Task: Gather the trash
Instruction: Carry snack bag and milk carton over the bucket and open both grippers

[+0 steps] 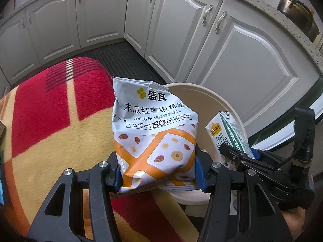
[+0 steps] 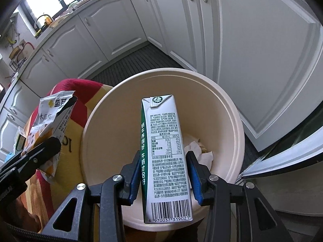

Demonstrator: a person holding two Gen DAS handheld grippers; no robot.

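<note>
My left gripper (image 1: 158, 173) is shut on a white and orange snack bag (image 1: 154, 133), held upright at the near rim of a cream round bin (image 1: 203, 98). The same bag (image 2: 50, 121) and the left gripper's fingers (image 2: 38, 153) show at the left of the right wrist view. My right gripper (image 2: 164, 176) is shut on a white and green milk carton (image 2: 164, 153), which hangs over the open bin (image 2: 228, 109). The carton (image 1: 226, 133) and the right gripper (image 1: 238, 157) appear at the right of the left wrist view. Crumpled white paper (image 2: 199, 151) lies in the bin's bottom.
A red, yellow and orange patterned cloth (image 1: 56, 111) covers the surface left of the bin. White kitchen cabinets (image 1: 181, 30) run along the back and right above a dark ribbed floor mat (image 2: 137, 60). A pot (image 1: 296, 12) stands on the speckled counter.
</note>
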